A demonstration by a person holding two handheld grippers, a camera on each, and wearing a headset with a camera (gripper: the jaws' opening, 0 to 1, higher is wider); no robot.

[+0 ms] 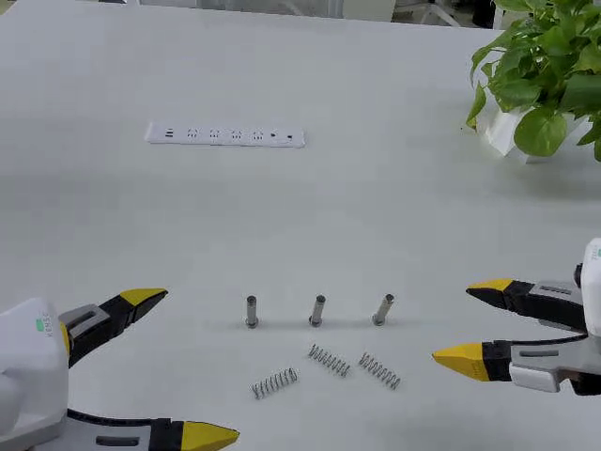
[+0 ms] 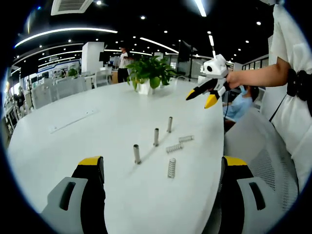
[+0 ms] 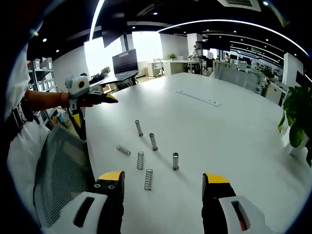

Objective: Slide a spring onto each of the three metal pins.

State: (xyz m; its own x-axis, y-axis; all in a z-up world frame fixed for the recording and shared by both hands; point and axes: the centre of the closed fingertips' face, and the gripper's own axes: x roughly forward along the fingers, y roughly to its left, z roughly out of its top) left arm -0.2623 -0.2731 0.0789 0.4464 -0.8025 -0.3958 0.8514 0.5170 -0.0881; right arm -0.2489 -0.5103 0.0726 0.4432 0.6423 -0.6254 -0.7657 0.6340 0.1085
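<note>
On table (image 1: 300,216): three pins (image 1: 318,309) upright, springs (image 1: 329,360) loose.

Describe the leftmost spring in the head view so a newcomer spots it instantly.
On the white table, find the row of three standing metal pins; three springs lie just in front, nearer the person. It's the spring nearest the left pin, lying apart and slanting opposite to the other two.

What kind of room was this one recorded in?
Most likely an open-plan office. There is a large white table with a power strip and a potted plant on it. A monitor and long ceiling lights show in the background.
</note>
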